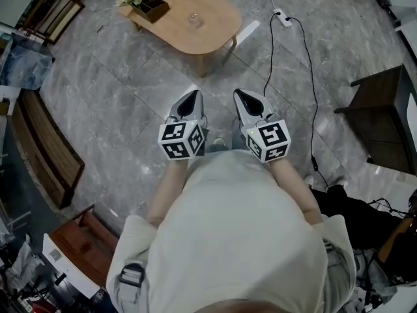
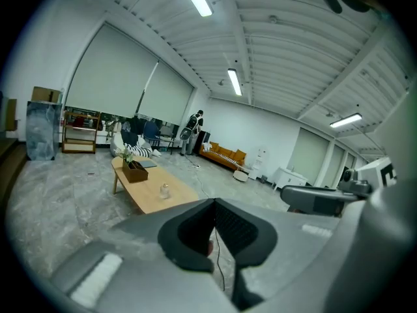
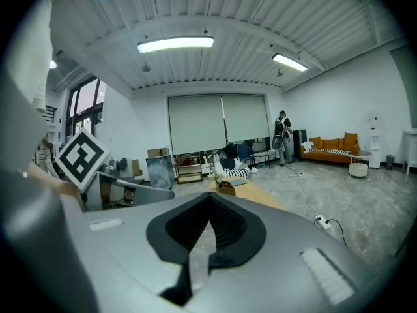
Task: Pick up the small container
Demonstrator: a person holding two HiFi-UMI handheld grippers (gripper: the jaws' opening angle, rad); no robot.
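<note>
left gripper (image 1: 189,103) and right gripper (image 1: 247,103) held jaws together, empty; container (image 1: 193,20) stood well apart on table (image 1: 215,28); judged: step closer, open one before reaching

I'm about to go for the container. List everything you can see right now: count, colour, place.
small container: one, clear, middle of the low table, standing alone
low table: one, light wood, ahead of the person
box with flowers: one, dark brown, table's far left end
power strip: one, white, floor right of the table, black cable trailing
side table: one, dark brown, floor at right
sofa: one, orange, by the far wall
left gripper: one, grey, jaws shut, empty
right gripper: one, grey, jaws shut, empty
</note>
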